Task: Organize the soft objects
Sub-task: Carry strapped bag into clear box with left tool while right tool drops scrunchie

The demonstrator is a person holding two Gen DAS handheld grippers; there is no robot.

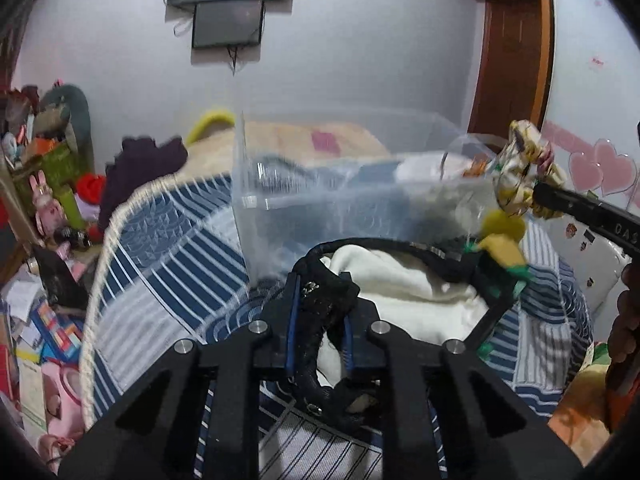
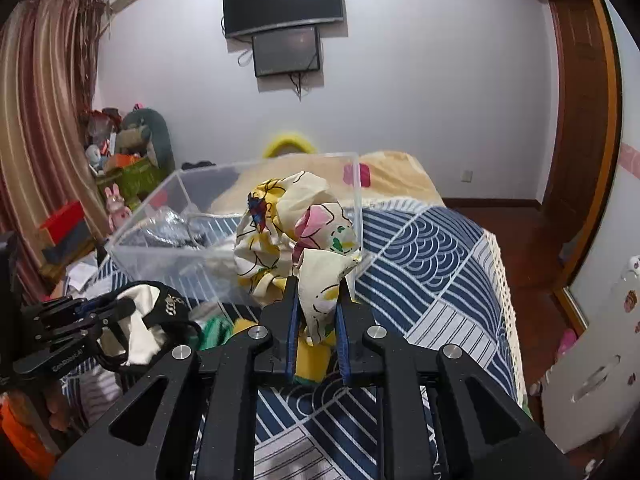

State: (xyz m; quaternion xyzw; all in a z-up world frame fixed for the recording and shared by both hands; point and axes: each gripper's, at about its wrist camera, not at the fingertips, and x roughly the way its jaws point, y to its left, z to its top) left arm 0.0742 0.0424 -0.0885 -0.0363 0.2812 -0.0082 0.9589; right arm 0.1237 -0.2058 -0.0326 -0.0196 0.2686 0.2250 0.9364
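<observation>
My left gripper [image 1: 320, 292] is shut on the black trim of a black-and-white garment [image 1: 400, 284] and holds it above the bed. It also shows at the left of the right wrist view [image 2: 120, 308], with the garment [image 2: 140, 320] hanging from it. My right gripper [image 2: 317, 284] is shut on a crumpled cream floral cloth [image 2: 296, 232], held up just in front of a clear plastic bin [image 2: 240, 216]. In the left wrist view the floral cloth [image 1: 516, 172] and right gripper [image 1: 540, 194] are at the right, beside the bin [image 1: 340, 184].
The bin stands on a bed with a blue and white patterned cover [image 2: 432, 264] and holds some grey and white fabric [image 2: 172, 228]. Yellow and green soft items [image 1: 504, 252] lie near the bin. Toys and clutter [image 1: 48, 184] fill the left side. A dark purple cloth [image 1: 140, 168] lies on the bed.
</observation>
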